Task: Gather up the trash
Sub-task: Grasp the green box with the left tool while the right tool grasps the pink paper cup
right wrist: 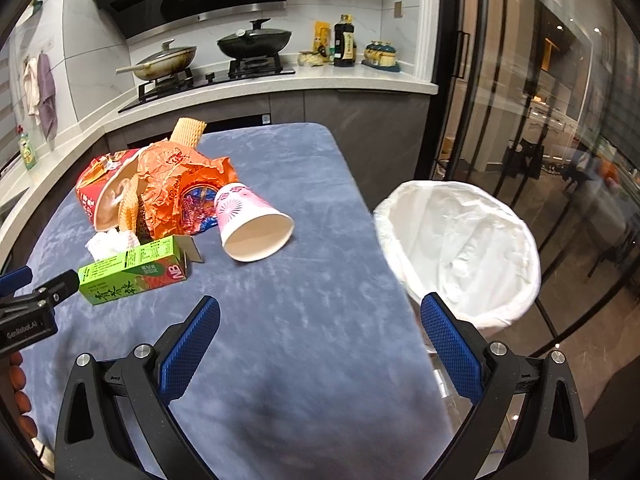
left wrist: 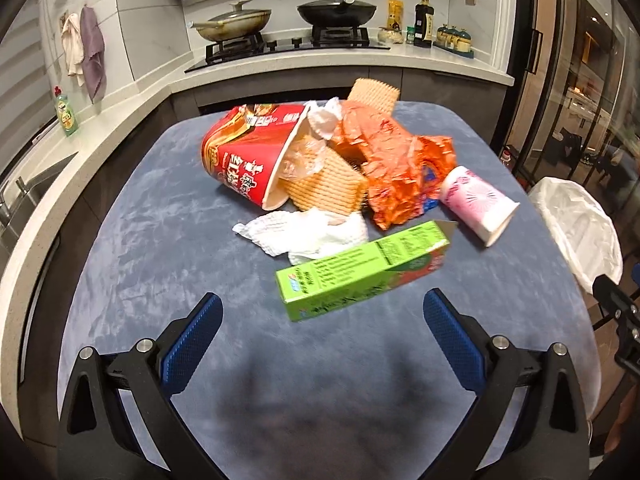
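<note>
My left gripper [left wrist: 322,316] stands wide open above the blue table cloth [left wrist: 160,240], holding nothing, just short of the green carton [left wrist: 360,270]. My right gripper [right wrist: 320,320] is likewise spread and empty, over the table's right edge. The trash lies heaped mid-table: red noodle tub [left wrist: 244,152] on its side, orange wrapper [left wrist: 384,164], white tissue [left wrist: 304,232], pink paper cup [right wrist: 250,224] tipped over. The white-lined bin [right wrist: 460,248] stands beside the table, right.
</note>
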{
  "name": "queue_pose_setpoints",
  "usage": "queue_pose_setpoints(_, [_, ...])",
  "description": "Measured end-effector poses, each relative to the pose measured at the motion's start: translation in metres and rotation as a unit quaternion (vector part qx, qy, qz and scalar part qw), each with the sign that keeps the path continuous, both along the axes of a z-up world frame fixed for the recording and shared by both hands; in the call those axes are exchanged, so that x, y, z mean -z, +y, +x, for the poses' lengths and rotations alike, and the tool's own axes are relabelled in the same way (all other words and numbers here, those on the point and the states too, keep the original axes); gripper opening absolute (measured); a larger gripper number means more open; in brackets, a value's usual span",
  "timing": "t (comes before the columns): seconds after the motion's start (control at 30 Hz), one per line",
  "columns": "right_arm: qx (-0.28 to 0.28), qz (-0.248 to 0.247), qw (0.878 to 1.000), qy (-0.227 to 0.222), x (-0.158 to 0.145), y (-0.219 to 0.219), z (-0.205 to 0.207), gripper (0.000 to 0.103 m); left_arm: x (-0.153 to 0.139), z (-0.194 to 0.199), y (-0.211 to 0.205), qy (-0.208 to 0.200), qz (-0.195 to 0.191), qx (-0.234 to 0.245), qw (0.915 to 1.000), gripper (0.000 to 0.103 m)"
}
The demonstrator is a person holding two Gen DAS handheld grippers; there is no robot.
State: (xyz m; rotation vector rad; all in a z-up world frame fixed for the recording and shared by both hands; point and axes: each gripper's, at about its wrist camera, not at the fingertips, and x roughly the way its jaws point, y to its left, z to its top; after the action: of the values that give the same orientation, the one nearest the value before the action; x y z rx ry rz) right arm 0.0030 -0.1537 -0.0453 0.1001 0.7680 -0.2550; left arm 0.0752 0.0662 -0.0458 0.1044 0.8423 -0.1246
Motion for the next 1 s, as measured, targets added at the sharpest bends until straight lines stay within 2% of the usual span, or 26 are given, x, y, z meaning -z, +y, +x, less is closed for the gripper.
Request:
queue_pose_setpoints(0.2, [-0.016, 0.014, 1.000, 0.002, 0.010, 0.013, 0.028, 0.096, 0.017, 0.022, 0.013, 0.013, -0.018, 0.014, 0.9997, 0.096])
queue_pose_setpoints(0.4, [-0.025, 0.020, 0.999, 0.006, 0.017, 0.028, 0.055, 0.096, 0.034, 0.039, 0.015, 0.012, -0.017, 0.052, 0.9985, 0.096])
queue_pose_setpoints(0.7, [-0.010, 0.012, 1.000, 0.020, 0.026, 0.034, 0.075, 0.096, 0.055, 0.055, 0.008, 0.030, -0.047, 0.112, 0.9922, 0.095])
queue_pose_setpoints(0.8, [-0.005, 0.004, 1.000, 0.025, 0.027, 0.031, 0.075, 0.096, 0.060, 0.054, 0.000, 0.037, -0.047, 0.135, 0.9890, 0.090])
queue_pose_setpoints(1.0, [0.010, -0.001, 1.000, 0.027, 0.027, 0.022, 0.071, 0.096, 0.066, 0.045, -0.014, 0.061, -0.057, 0.165, 0.9828, 0.069])
